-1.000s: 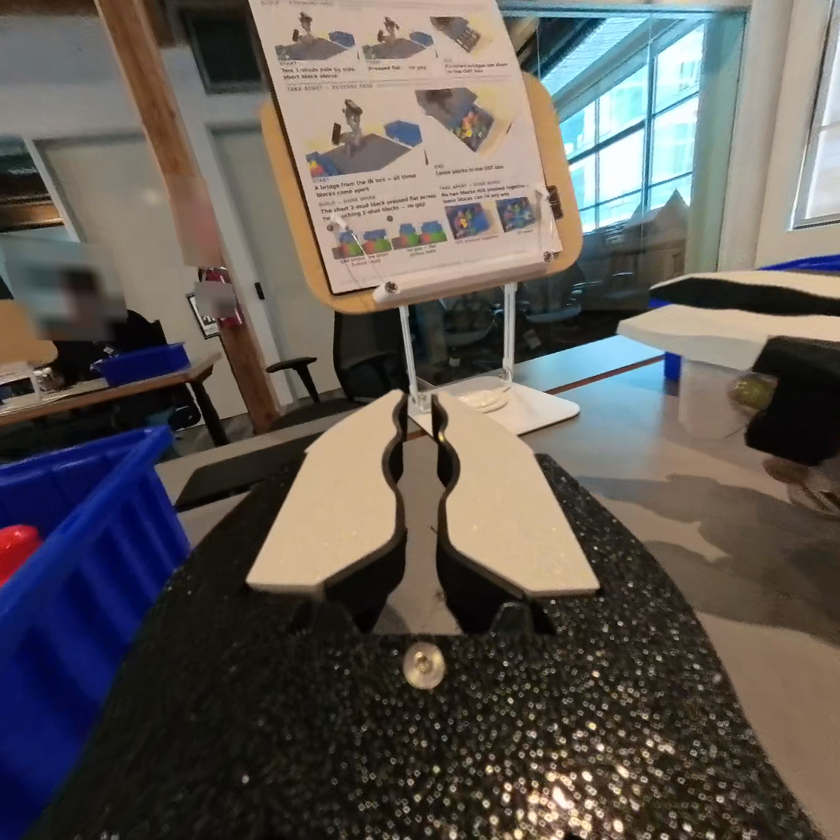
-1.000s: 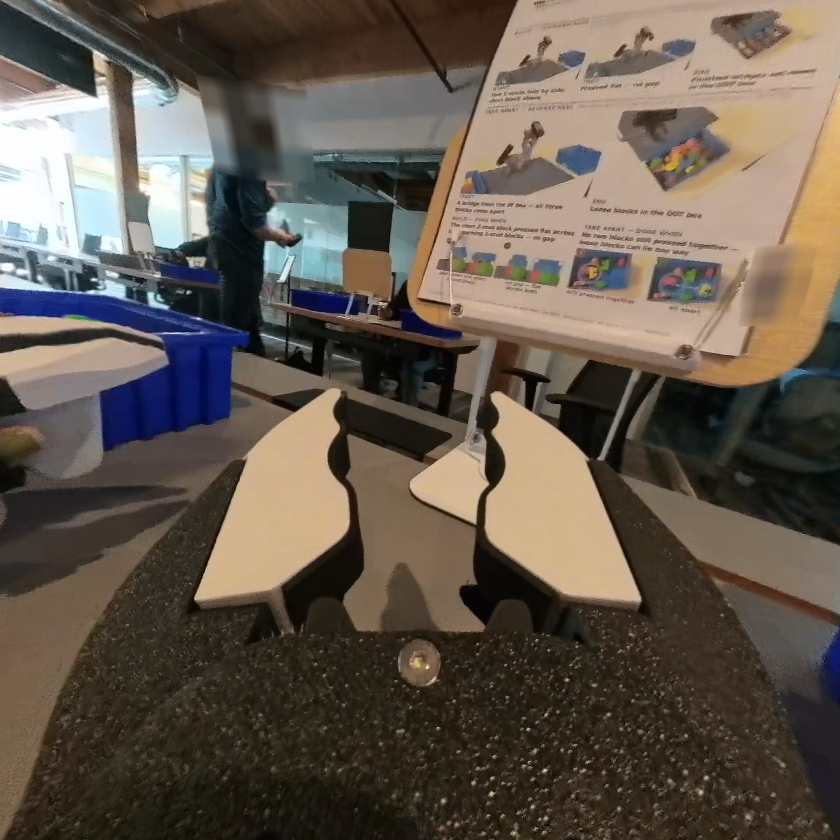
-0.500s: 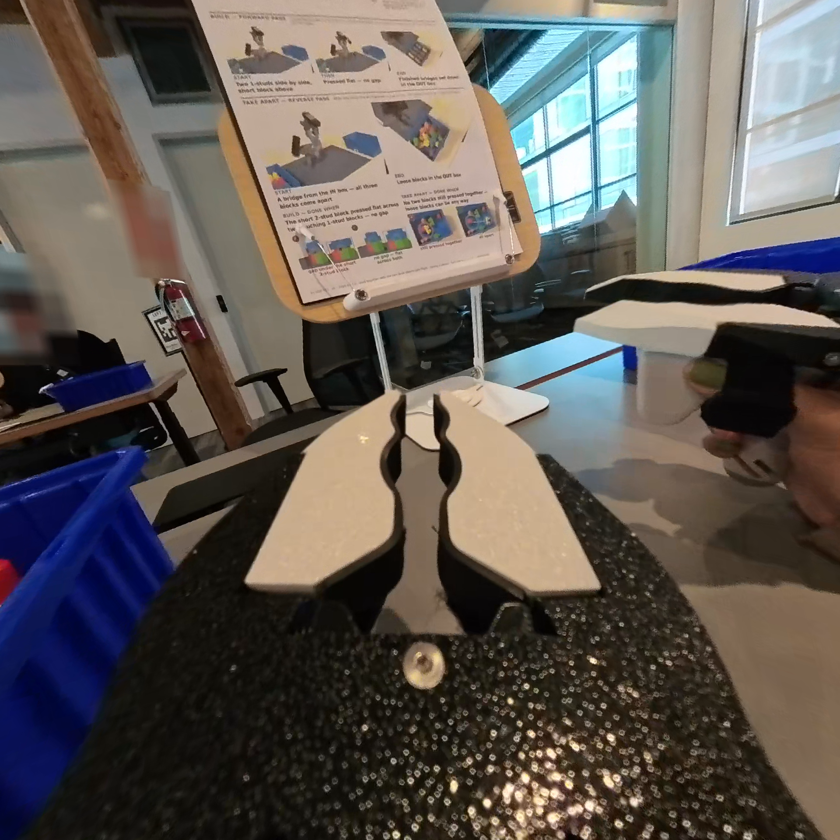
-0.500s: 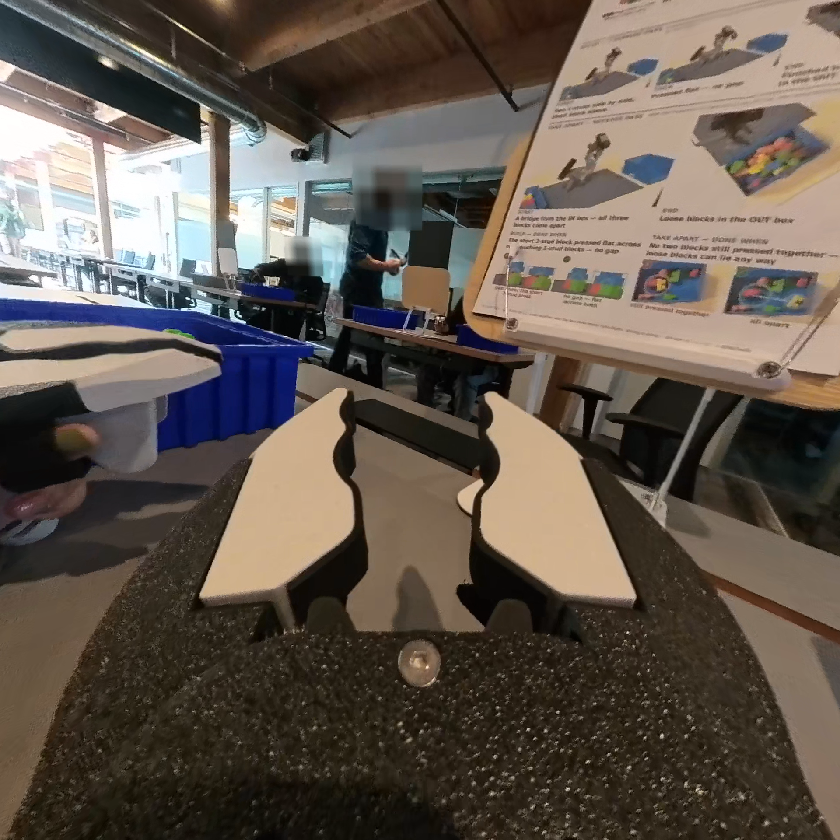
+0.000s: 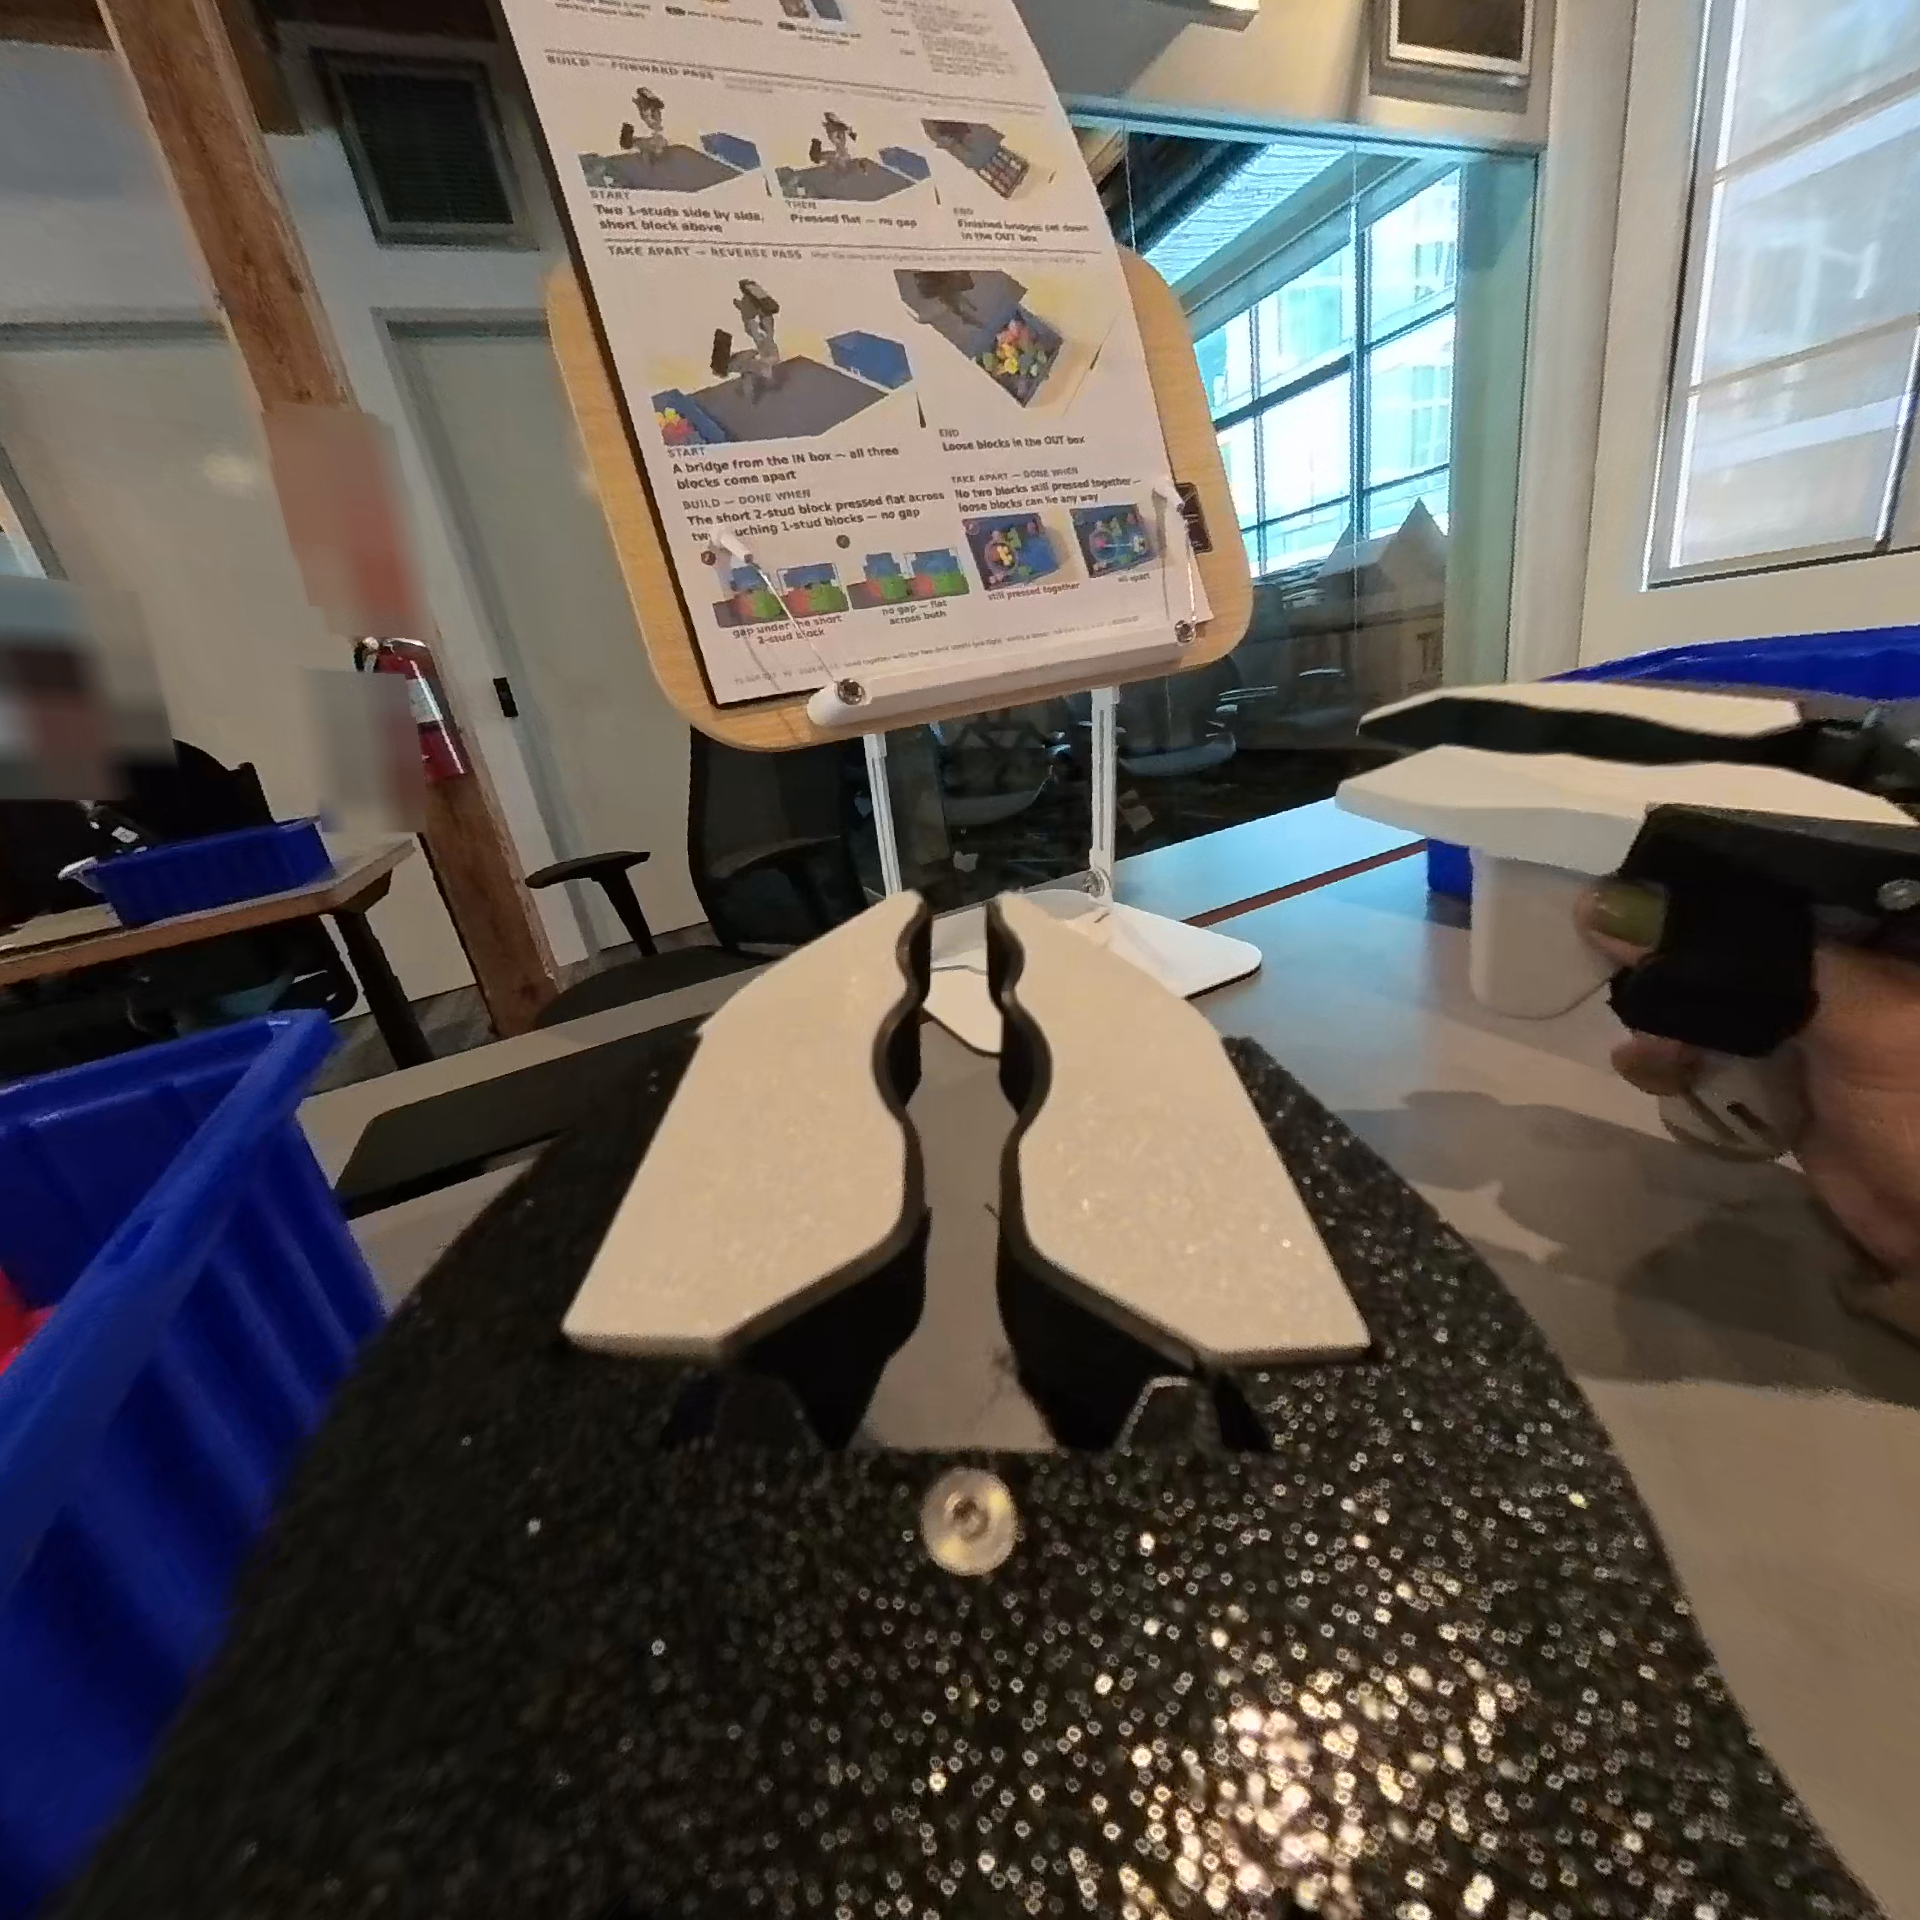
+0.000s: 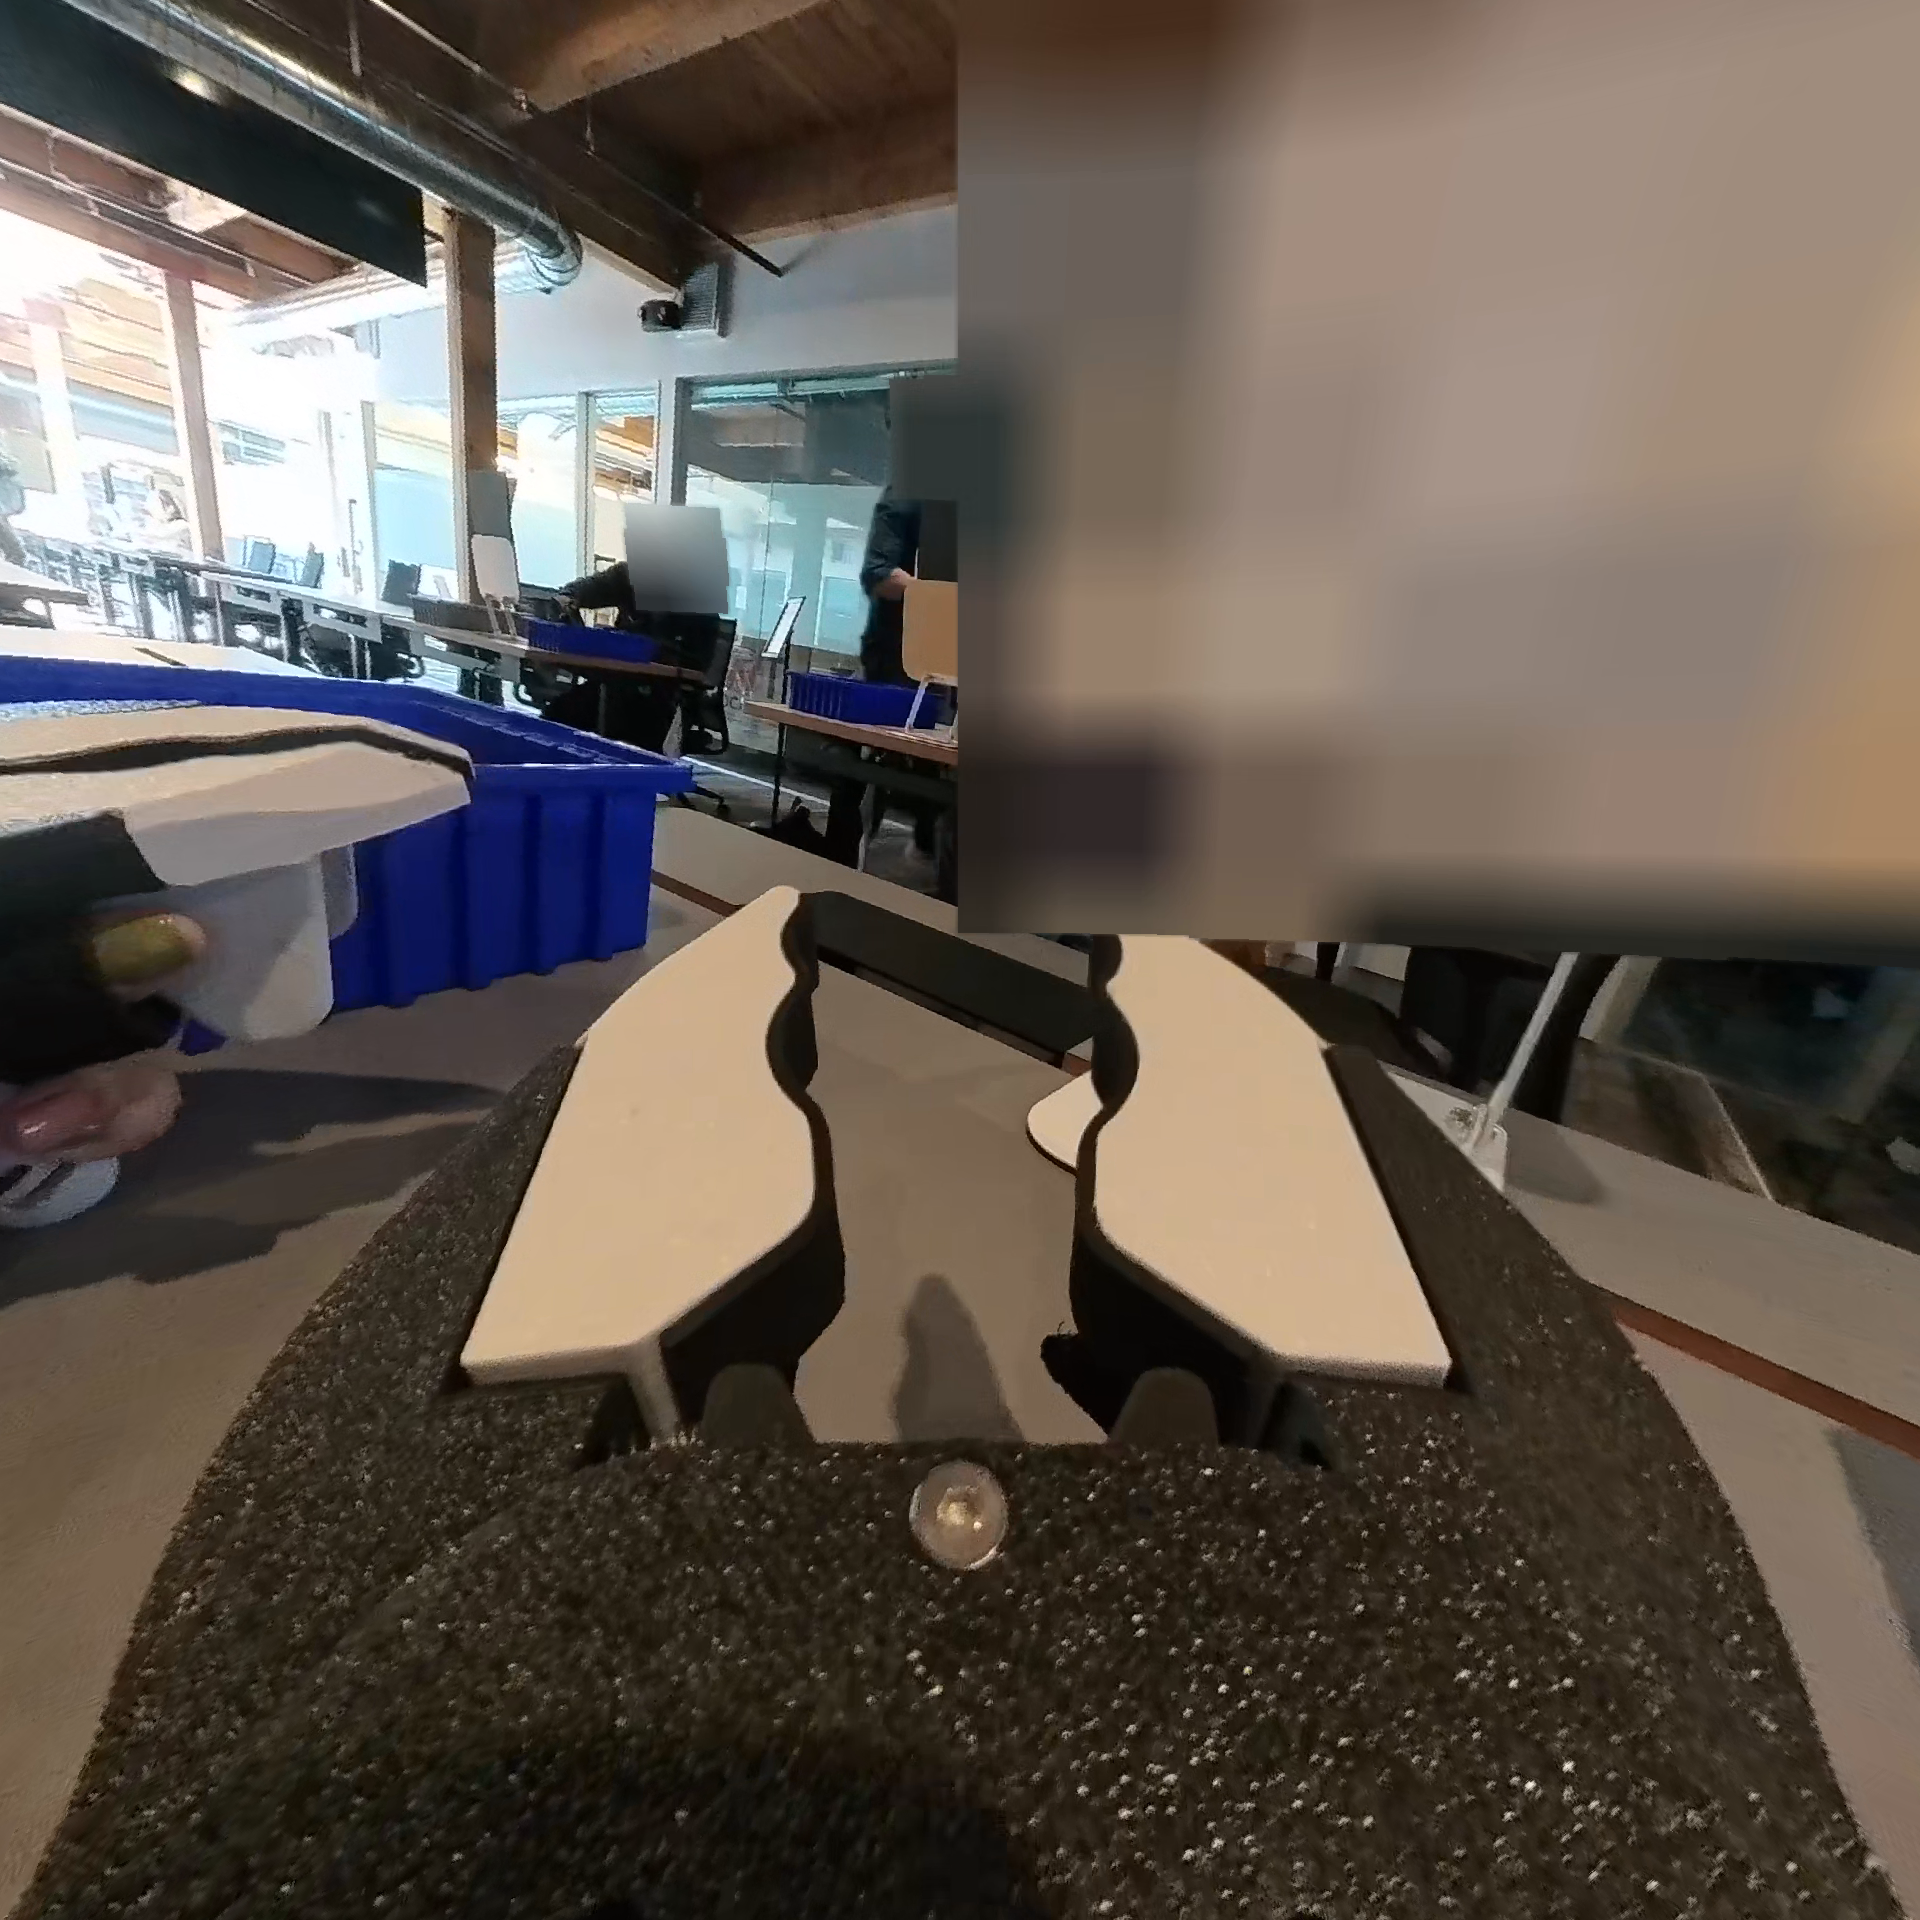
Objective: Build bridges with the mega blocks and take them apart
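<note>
Right, no block held: your left hand-held gripper [image 5: 954, 920] is nearly together, right hand-held gripper [image 6: 951, 940] apart, both empty. Next, reach the blue bin [image 5: 156, 1299] for blocks.

Blue plastic bin [image 5: 156, 1299] is cut off by left edge of left wrist view; a red item [image 5: 16, 1340] inside barely shows, kind unclear. Large blur patch [image 6: 1434, 468] hides the upper right of the right wrist view. Hand [image 5: 1860, 1122] holding the far gripper is cropped at right edge.
</note>
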A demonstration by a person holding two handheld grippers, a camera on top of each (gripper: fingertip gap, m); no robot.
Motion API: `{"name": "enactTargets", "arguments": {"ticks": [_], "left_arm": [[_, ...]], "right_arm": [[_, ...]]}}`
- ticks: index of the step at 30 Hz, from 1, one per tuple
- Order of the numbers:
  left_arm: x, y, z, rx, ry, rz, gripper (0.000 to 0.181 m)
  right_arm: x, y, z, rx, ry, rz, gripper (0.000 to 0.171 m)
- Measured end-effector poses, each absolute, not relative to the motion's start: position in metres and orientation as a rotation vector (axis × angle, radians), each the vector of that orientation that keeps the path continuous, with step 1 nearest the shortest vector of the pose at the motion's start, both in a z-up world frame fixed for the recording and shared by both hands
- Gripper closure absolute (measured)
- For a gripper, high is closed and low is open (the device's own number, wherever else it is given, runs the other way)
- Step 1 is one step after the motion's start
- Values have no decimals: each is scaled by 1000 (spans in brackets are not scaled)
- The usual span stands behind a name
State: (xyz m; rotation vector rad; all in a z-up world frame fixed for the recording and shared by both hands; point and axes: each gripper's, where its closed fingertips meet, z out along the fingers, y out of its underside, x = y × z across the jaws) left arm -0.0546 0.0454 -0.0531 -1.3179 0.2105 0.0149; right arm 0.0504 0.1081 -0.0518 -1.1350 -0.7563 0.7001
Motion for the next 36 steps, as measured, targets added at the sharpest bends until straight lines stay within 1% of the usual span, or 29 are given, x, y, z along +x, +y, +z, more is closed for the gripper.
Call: {"name": "enactTargets", "arguments": {"ticks": [7, 22, 36], "left_arm": [[-60, 53, -52, -1321, 194, 22, 173], [-100, 63, -48, -1322, 175, 184, 174], [-66, 60, -53, -1315, 255, 119, 174]], "right_arm": [[42, 113, -55, -1141, -792, 694, 122], [37, 113, -57, -1144, -813, 702, 122], [48, 110, -54, -1138, -791, 685, 122]]}}
